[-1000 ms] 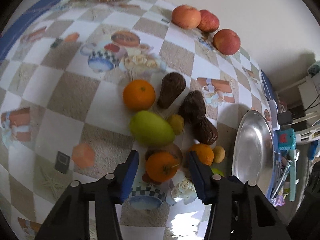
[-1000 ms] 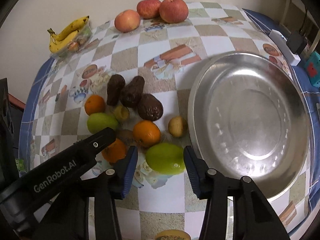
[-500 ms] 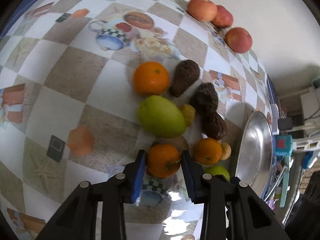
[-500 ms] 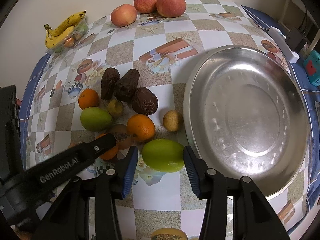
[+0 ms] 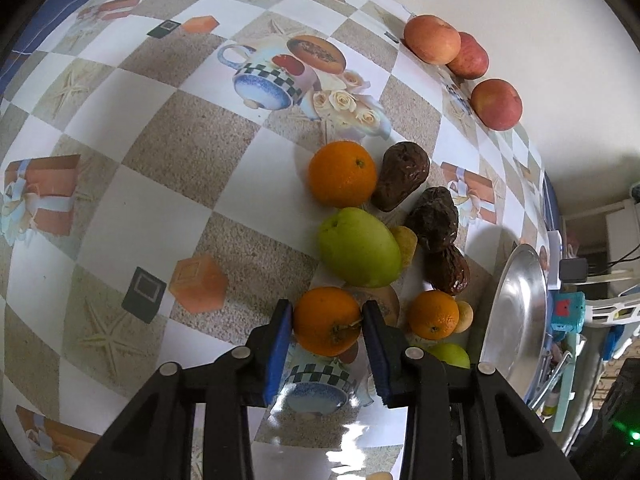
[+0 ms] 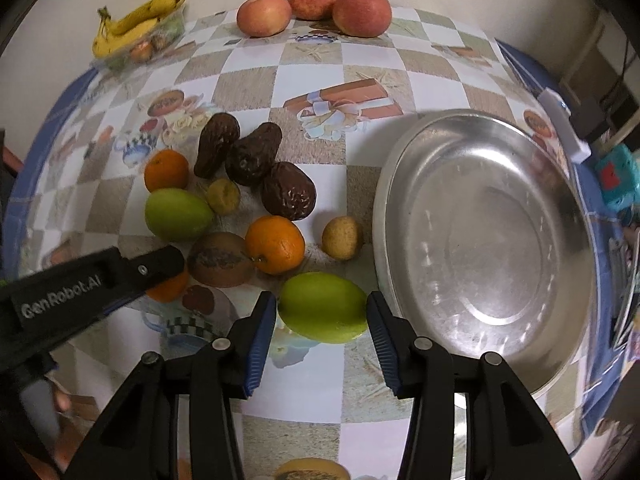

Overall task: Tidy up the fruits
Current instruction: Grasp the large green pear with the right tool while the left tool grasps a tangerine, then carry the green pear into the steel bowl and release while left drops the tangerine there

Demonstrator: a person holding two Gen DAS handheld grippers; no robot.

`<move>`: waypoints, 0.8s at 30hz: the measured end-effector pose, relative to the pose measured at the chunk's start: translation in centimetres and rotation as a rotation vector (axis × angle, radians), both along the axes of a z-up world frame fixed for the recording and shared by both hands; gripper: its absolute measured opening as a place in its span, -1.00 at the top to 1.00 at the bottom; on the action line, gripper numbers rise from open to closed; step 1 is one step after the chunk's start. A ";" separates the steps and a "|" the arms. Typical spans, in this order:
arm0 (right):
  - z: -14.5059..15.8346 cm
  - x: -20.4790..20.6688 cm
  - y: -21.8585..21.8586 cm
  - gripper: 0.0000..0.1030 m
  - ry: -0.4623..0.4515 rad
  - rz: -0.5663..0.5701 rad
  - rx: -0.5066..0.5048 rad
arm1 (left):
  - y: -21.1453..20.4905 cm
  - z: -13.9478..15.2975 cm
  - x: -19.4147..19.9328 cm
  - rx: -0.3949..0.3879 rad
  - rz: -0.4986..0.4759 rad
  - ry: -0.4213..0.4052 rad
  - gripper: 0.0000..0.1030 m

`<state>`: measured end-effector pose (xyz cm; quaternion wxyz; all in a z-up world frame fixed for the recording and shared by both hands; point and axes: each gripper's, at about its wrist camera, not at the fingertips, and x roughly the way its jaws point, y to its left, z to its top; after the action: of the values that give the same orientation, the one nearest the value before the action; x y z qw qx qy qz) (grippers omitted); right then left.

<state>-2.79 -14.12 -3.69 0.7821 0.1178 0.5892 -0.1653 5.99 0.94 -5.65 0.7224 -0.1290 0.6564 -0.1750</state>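
My left gripper is shut on an orange that sits on the checked tablecloth, one blue pad against each side. In the right wrist view its black finger covers that orange. The right gripper stands open around a green fruit lying on the cloth, with a thin gap at the left pad. Beyond are two more oranges, another green fruit, three dark wrinkled fruits and two small yellowish fruits.
A wide, bare metal bowl lies just right of the right gripper. Three apples line the far edge by the wall, and bananas rest on a clear box at the back left. Cables and small items crowd the table's right edge.
The left jaws have closed from wide around the orange to pressing on it, and the left gripper has come nearer to the fruit. The green fruit now sits centred between the right fingers.
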 end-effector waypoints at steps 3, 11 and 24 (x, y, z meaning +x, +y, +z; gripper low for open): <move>-0.1 0.1 0.3 0.05 0.008 0.017 -0.023 | 0.0 0.0 0.0 0.002 -0.002 -0.001 0.26; -0.1 0.5 1.0 0.06 0.014 0.057 -0.069 | 0.1 0.0 0.0 -0.004 0.004 0.003 0.26; 1.5 0.2 0.6 0.07 -0.092 0.031 0.084 | 0.7 0.4 0.1 -0.017 0.037 -0.002 0.26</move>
<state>-2.59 -13.49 -2.16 0.8051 0.1489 0.5609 -0.1226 6.13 1.65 -5.23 0.7252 -0.1471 0.6515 -0.1672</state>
